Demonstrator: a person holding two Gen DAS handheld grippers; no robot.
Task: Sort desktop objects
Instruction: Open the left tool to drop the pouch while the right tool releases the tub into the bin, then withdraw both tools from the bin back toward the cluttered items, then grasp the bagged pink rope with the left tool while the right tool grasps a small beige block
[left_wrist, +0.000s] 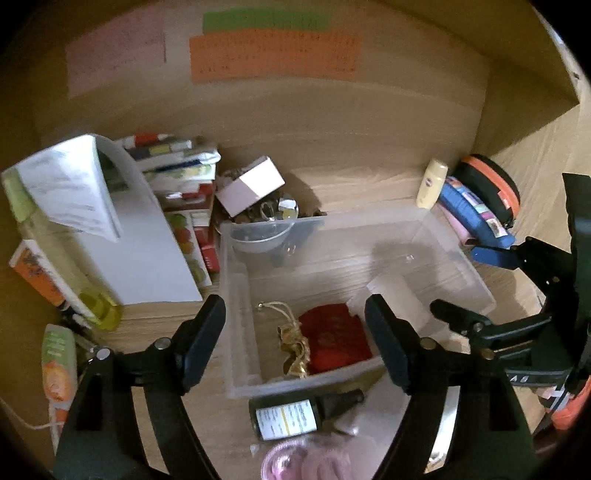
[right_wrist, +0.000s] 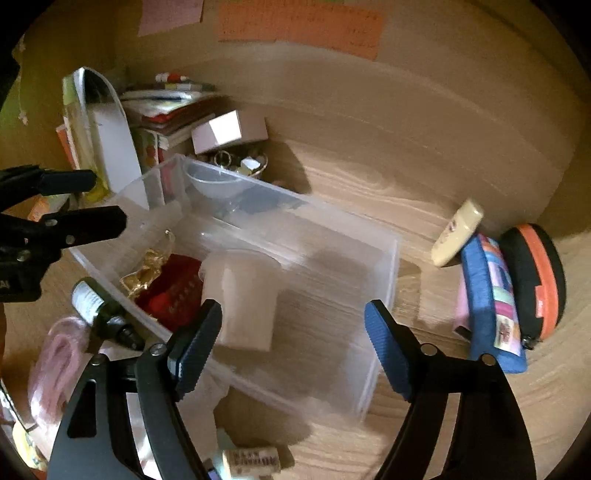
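the clear plastic bin (left_wrist: 458, 254) sits mid-desk, its long axis running from 8 to 2 o'clock in the left wrist view. inside, a red pouch (left_wrist: 334, 338) and gold ribbon (left_wrist: 291, 347) lie at its 7 o'clock corner. the left gripper (left_wrist: 295, 338) and right gripper (right_wrist: 293, 330) both hang released, grasping nothing. the dark bottle (left_wrist: 295, 415) lies just outside the bin, cap toward 3 o'clock. only the right wrist view shows a cork (right_wrist: 251, 459) at 6 o'clock.
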